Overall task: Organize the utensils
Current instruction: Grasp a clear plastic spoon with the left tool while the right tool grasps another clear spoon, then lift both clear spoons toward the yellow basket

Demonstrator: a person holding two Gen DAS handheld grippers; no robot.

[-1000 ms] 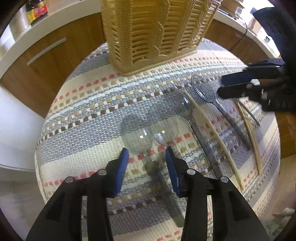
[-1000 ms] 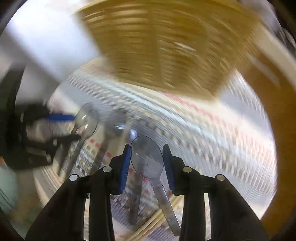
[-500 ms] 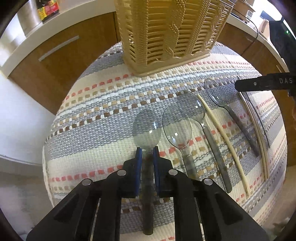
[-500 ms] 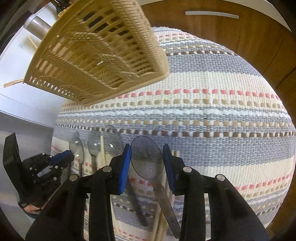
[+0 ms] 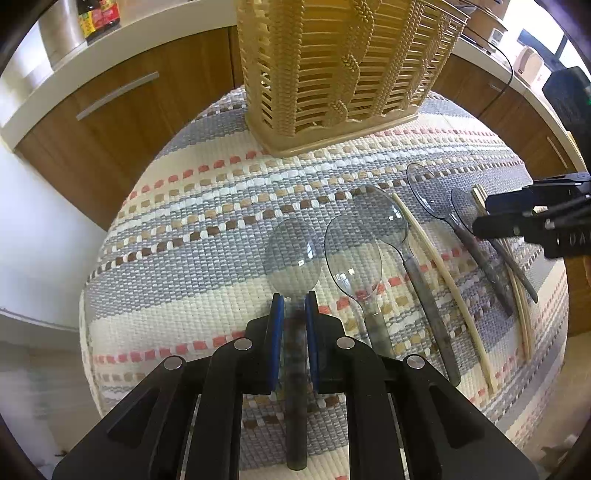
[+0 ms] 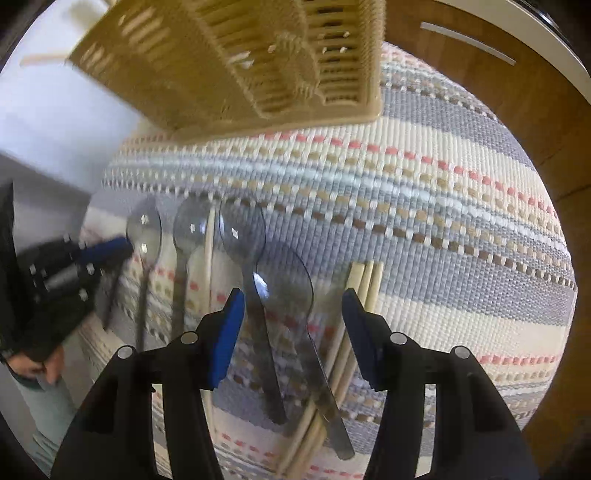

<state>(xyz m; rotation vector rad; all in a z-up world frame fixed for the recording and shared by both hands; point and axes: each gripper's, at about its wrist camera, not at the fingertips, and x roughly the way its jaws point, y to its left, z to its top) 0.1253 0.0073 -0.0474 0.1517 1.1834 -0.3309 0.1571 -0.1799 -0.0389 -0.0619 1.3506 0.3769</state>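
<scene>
My left gripper (image 5: 294,306) is shut on the grey handle of a clear plastic spoon (image 5: 293,254) that lies on the striped woven mat (image 5: 184,240). Several more clear spoons (image 5: 352,258) and pale chopsticks (image 5: 439,273) lie in a row to its right. My right gripper (image 6: 293,325) hovers low over the mat with its jaws opening. A clear spoon (image 6: 288,288) lies between the blue pads (image 6: 227,332), untouched, its handle across a bundle of chopsticks (image 6: 365,280). The right gripper (image 5: 482,214) also shows at the right edge of the left wrist view.
A tall beige woven-look utensil basket (image 5: 343,74) stands at the far end of the mat; it also fills the top of the right wrist view (image 6: 240,62). Wooden cabinet fronts (image 5: 110,122) and a white counter with bottles (image 5: 96,18) lie beyond.
My left gripper has shut on the leftmost spoon's handle. My right gripper came down to the mat with its spoon, and its jaws have spread, leaving that spoon lying on the chopsticks.
</scene>
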